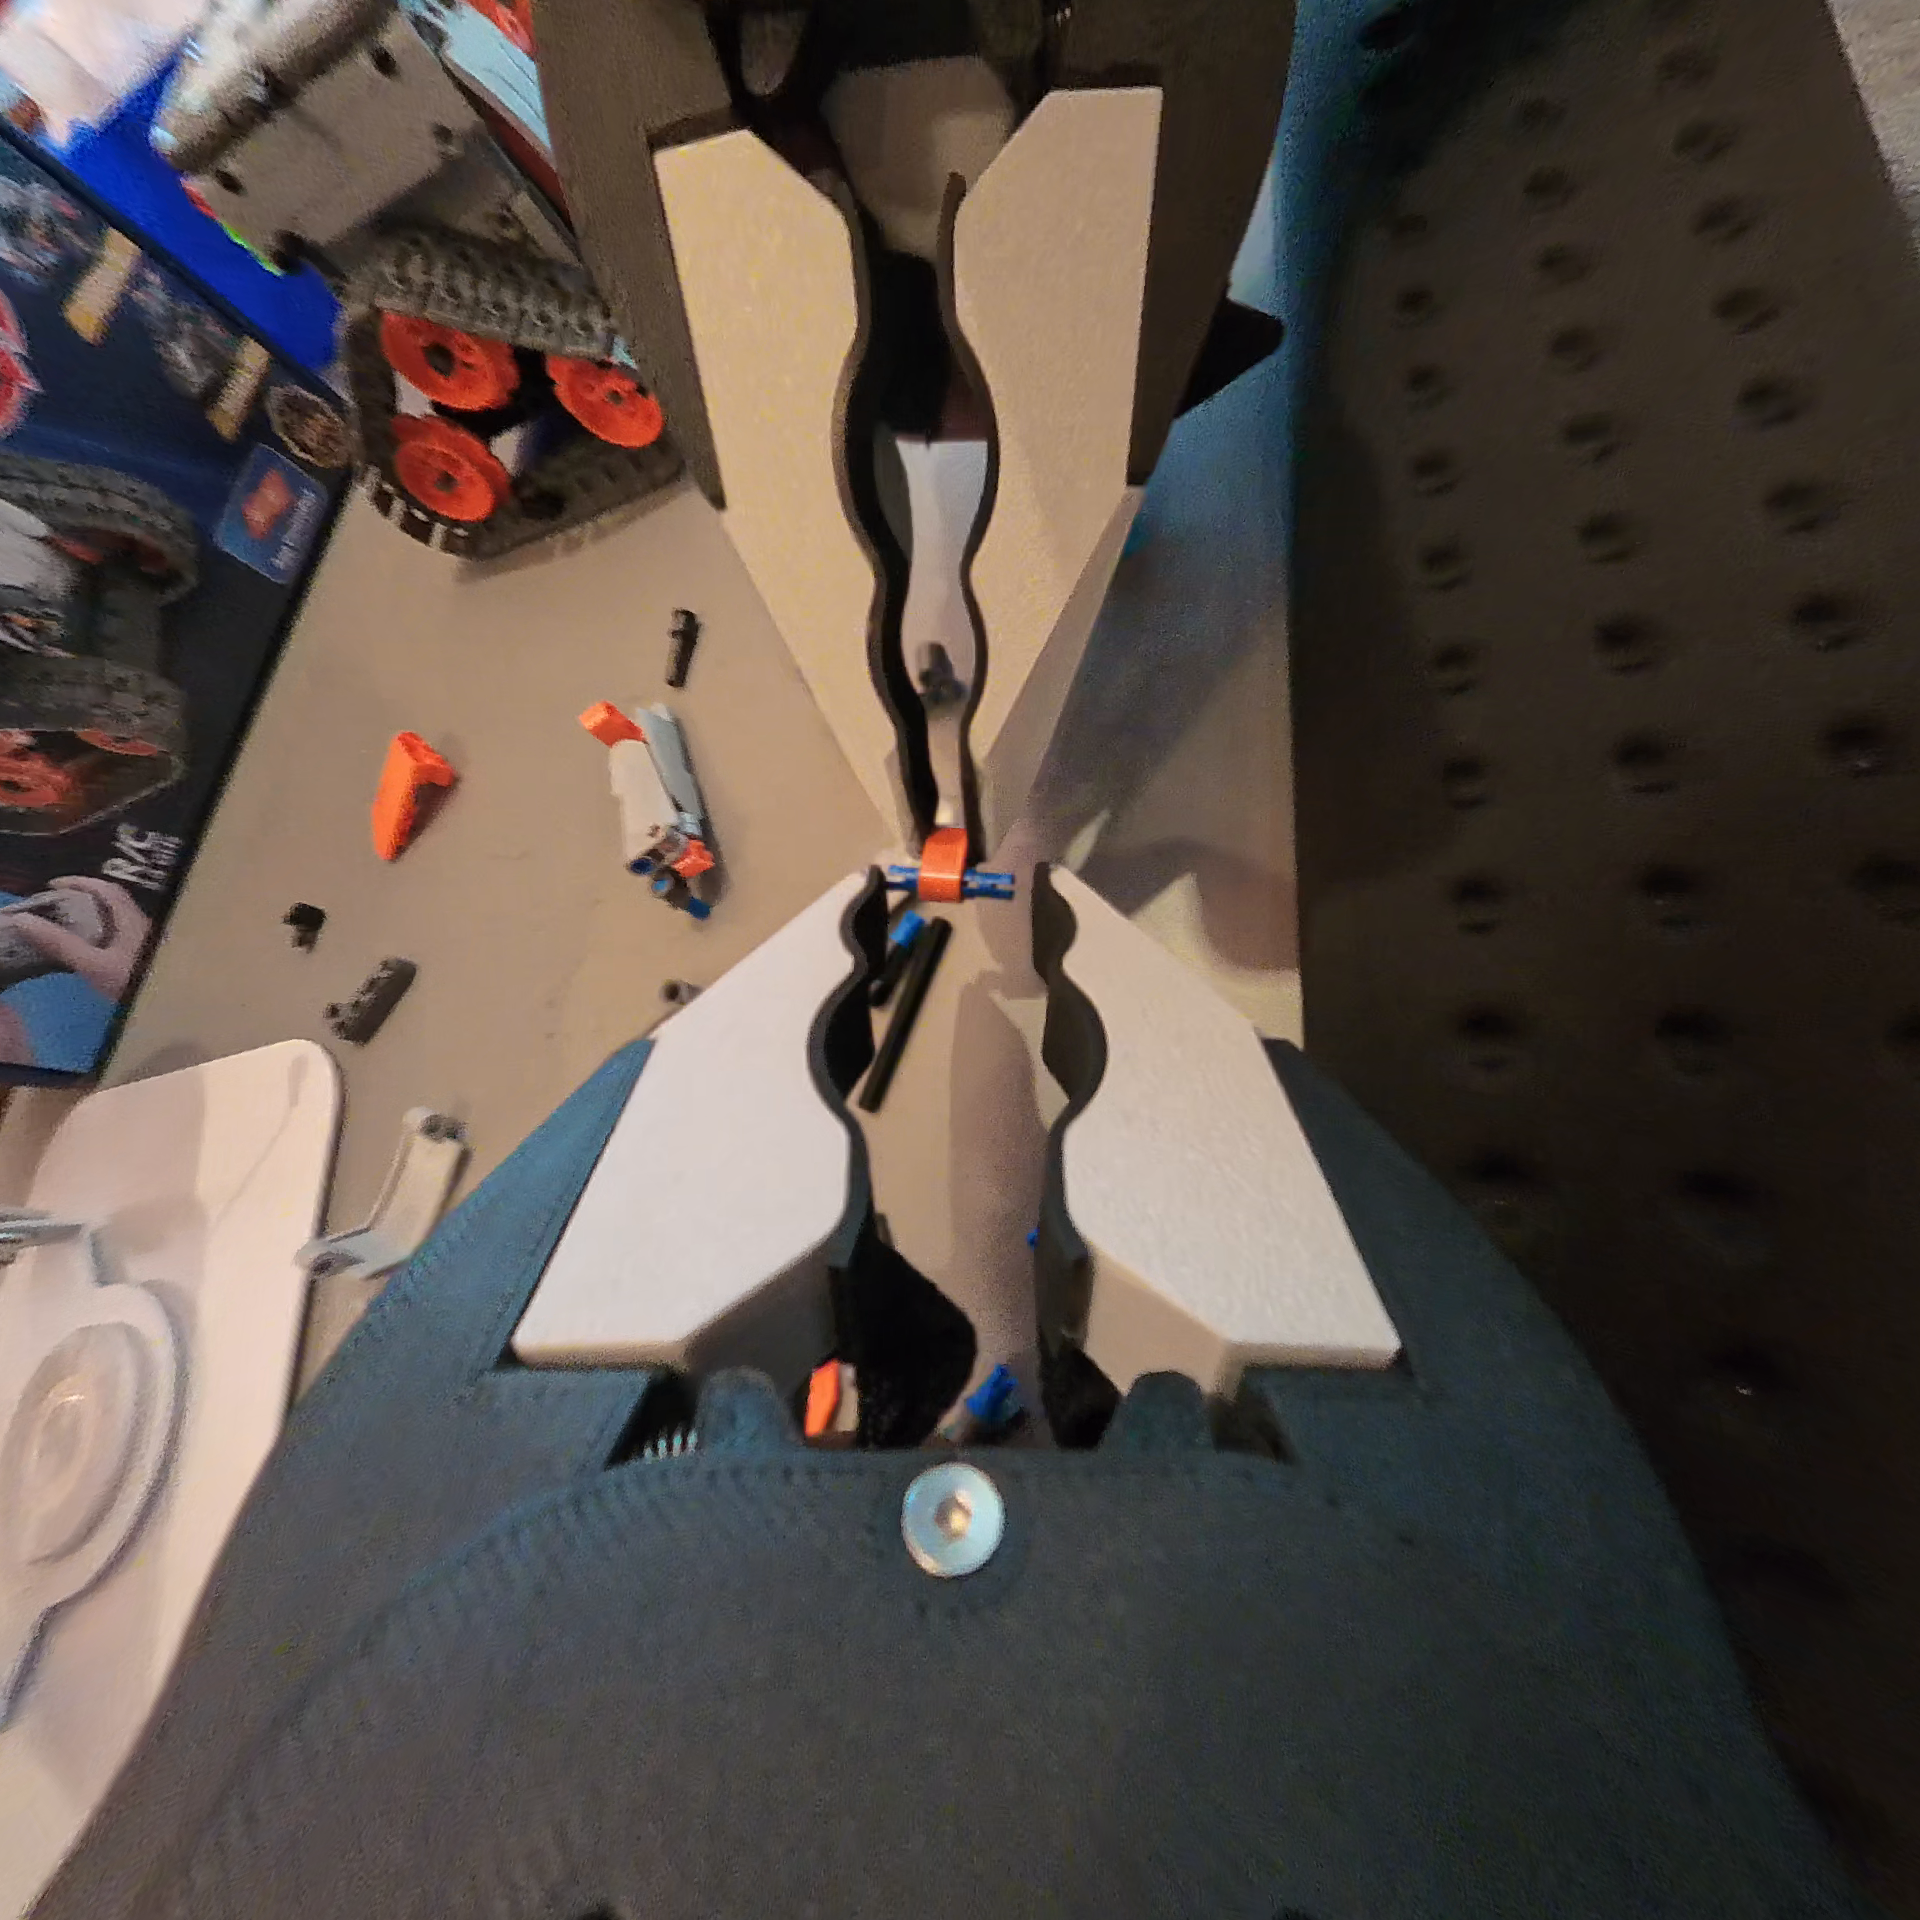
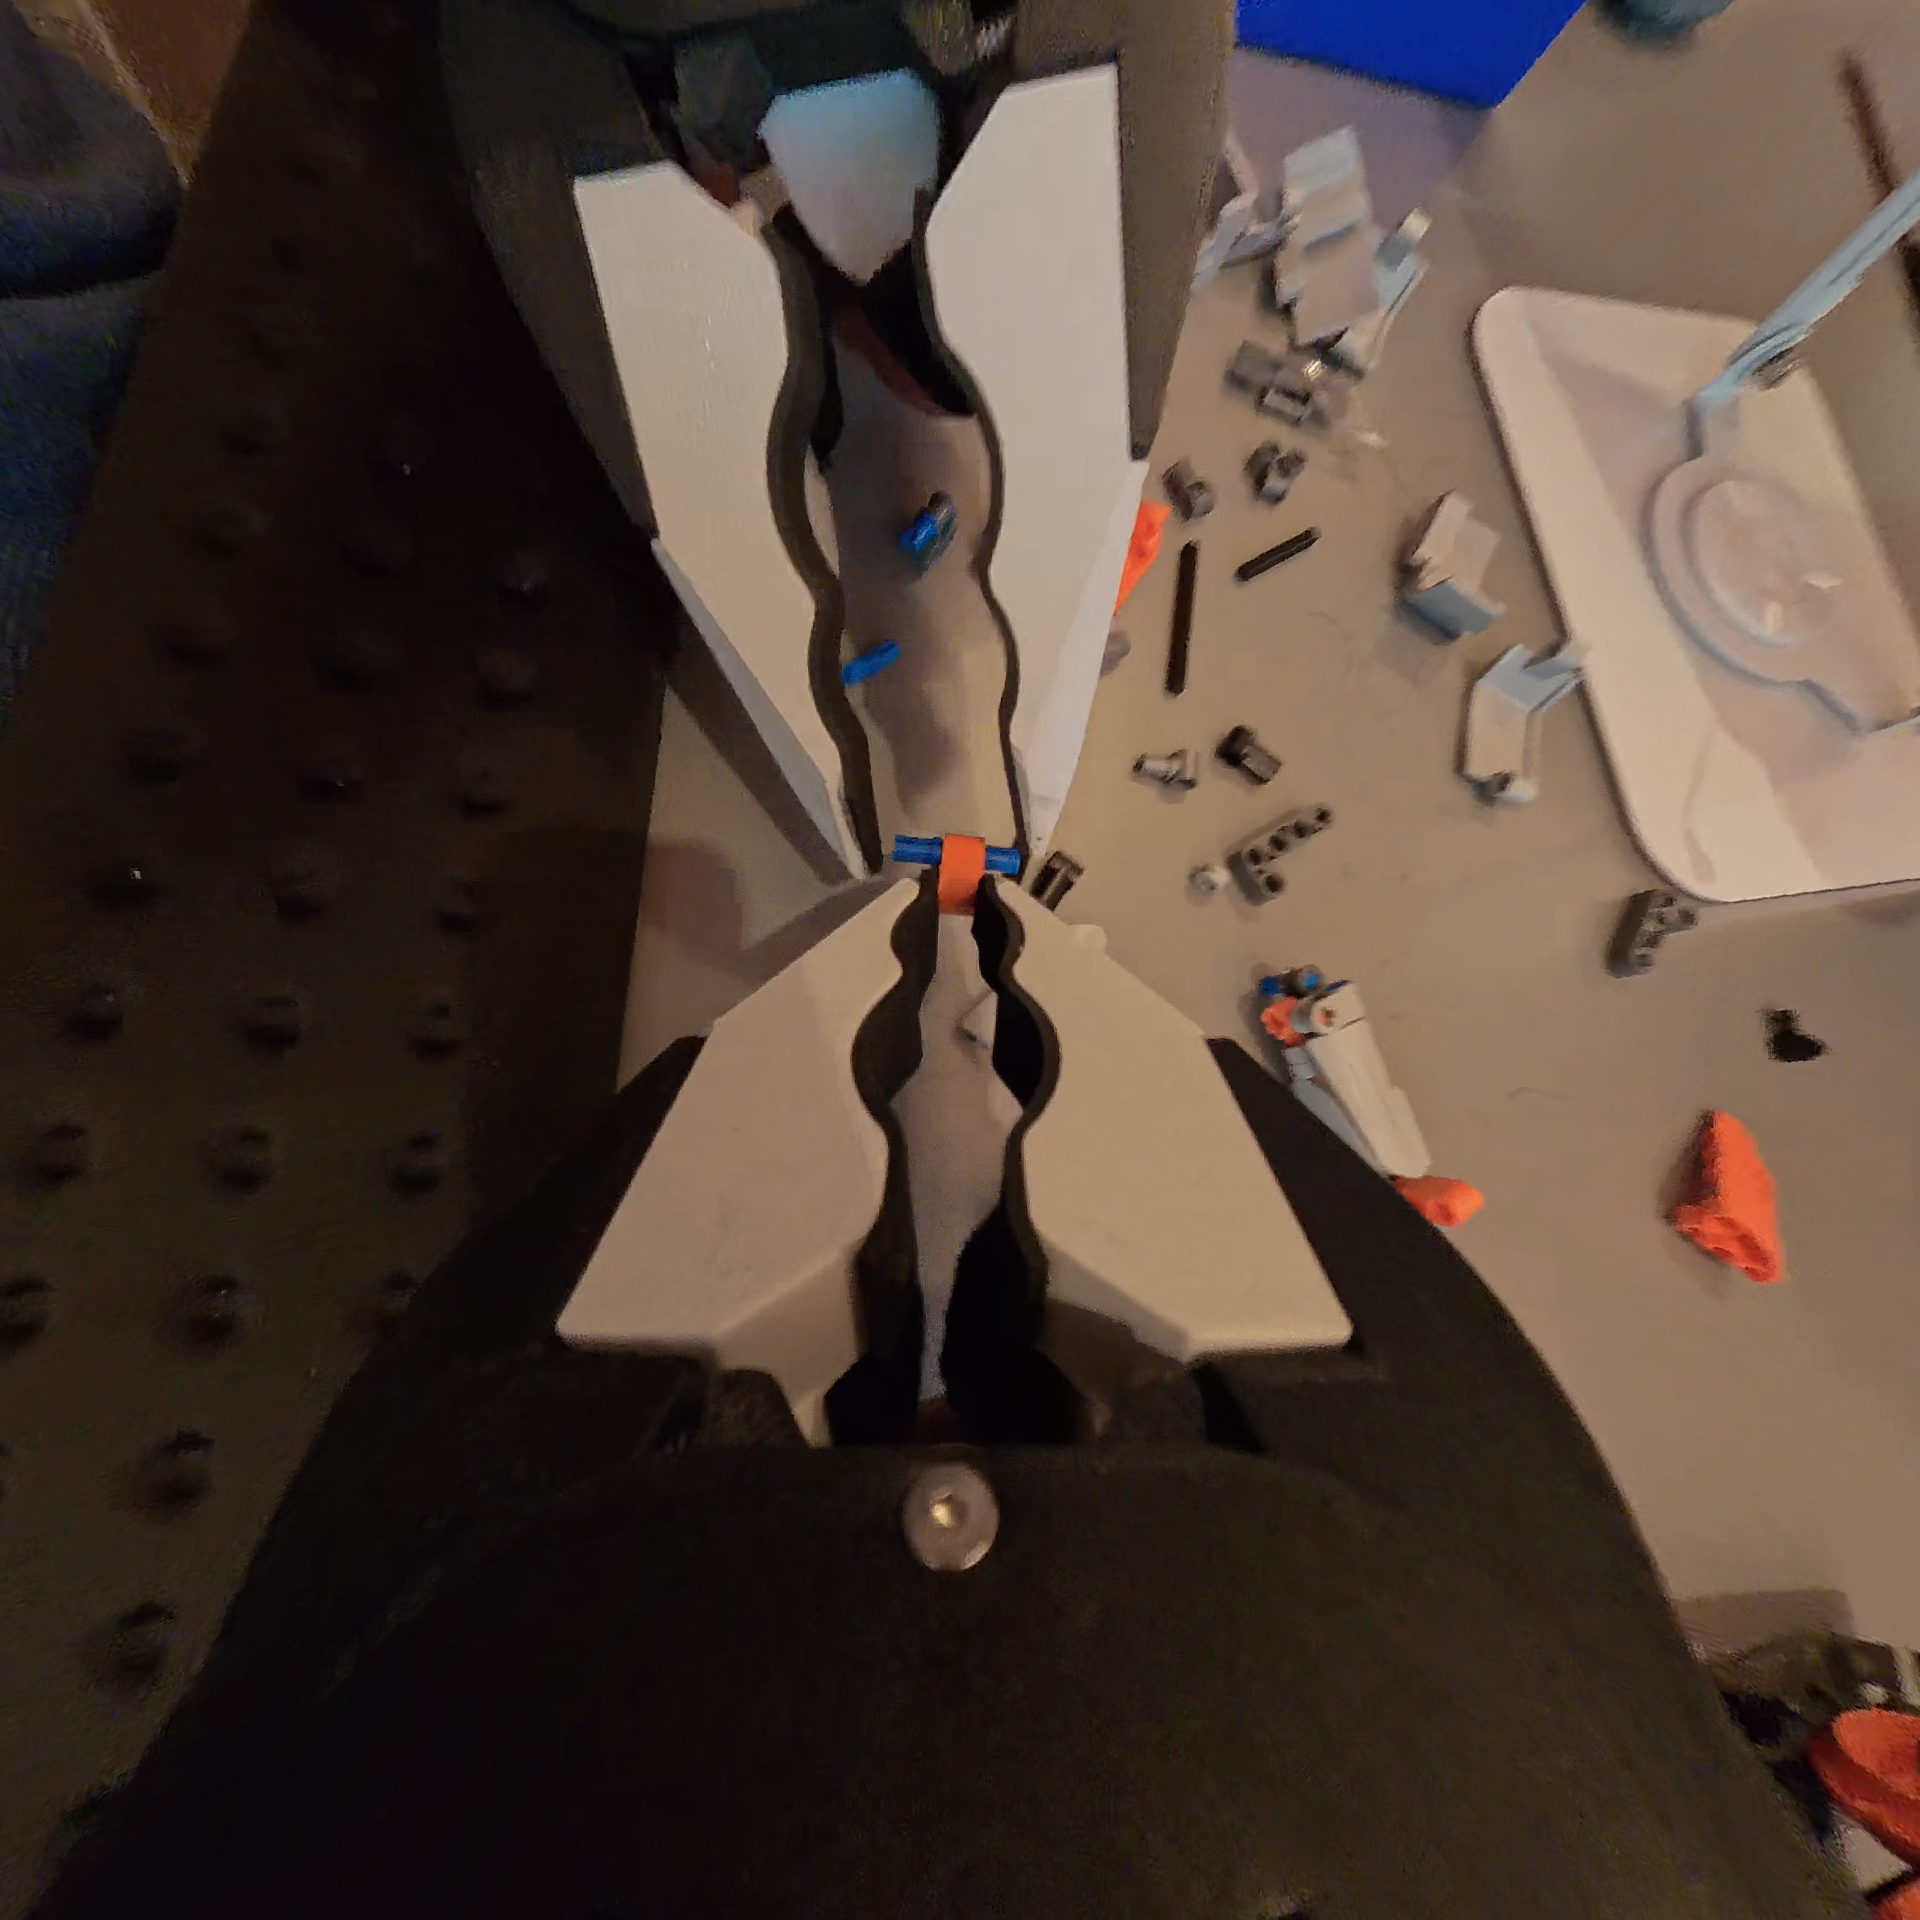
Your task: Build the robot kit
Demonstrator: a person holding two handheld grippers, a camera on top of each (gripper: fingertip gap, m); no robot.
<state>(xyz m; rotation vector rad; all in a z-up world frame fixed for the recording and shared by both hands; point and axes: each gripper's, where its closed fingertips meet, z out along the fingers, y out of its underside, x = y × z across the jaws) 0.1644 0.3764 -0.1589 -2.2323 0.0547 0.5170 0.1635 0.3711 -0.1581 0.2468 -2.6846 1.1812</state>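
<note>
The two grippers meet tip to tip above the table (image 2: 1455, 1403). Between them sits a tiny orange piece (image 2: 961, 871) with a blue pin (image 2: 914, 850) poking out both sides.

The right gripper (image 2: 958, 899) is squeezed tight on the bottom of the orange piece. The left gripper (image 1: 951, 883) has its fingers spread apart. The blue pin lies across the gap at its tips, with one pin end touching or almost touching each finger.

The fingers (image 1: 727, 1143) are pale and smooth outside, with dark wavy edges inside. The gripper bodies are dark and bumpy.

The table is flat and grey. Small pieces are scattered on it: black sticks (image 2: 1181, 618), grey bits (image 2: 1273, 852), an orange wedge (image 2: 1730, 1195). A toy with orange wheels (image 1: 499, 405) stands farther off. A white tray (image 2: 1621, 623) lies to one side.
</note>
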